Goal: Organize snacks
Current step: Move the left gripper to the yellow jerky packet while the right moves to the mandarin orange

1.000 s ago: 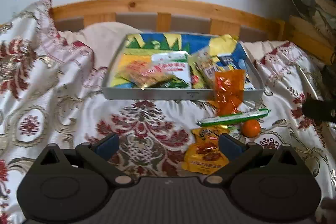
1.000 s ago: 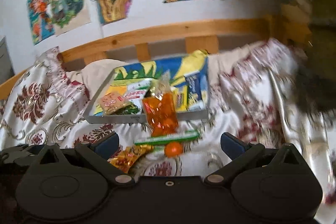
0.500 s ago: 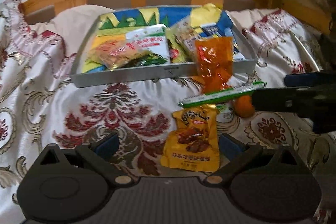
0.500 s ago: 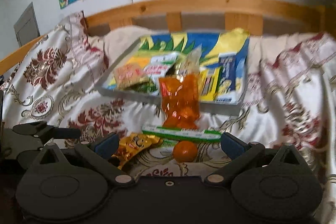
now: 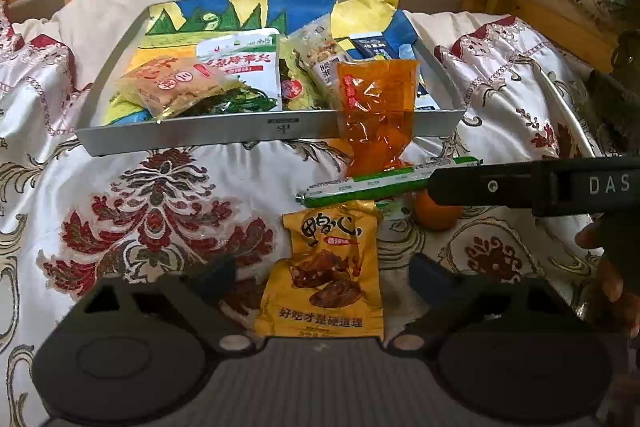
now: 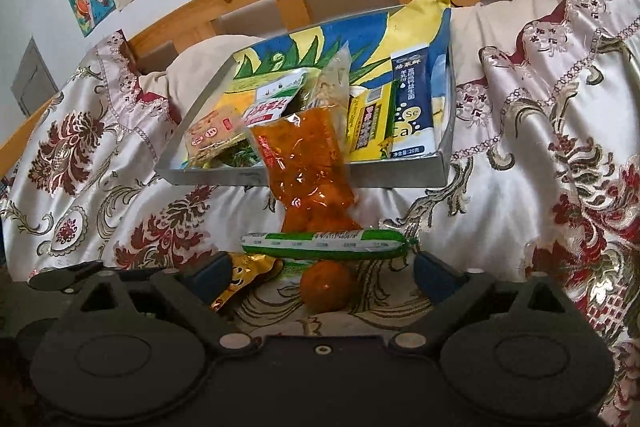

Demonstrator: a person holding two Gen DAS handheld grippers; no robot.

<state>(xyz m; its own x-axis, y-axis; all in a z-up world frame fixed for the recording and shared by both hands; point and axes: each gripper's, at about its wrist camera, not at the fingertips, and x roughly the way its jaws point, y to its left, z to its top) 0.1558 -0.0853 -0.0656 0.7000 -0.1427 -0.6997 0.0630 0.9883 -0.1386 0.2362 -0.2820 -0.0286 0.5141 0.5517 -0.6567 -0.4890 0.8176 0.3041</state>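
Right now the left hand-held gripper (image 5: 320, 273) hangs low over the bed with its jaws closing, wide yet, and the yellow snack packet (image 5: 322, 277) lies between them, untouched as far as the view shows. Its long axis runs away from the fingers toward the grey tray (image 5: 208, 135), so the jaws cross its short width. The right hand-held gripper (image 6: 316, 277), also closing and holding nothing, frames the orange fruit (image 6: 326, 285), with the green sausage stick (image 6: 324, 244) crosswise just beyond. Each hand seems nearest its own item.
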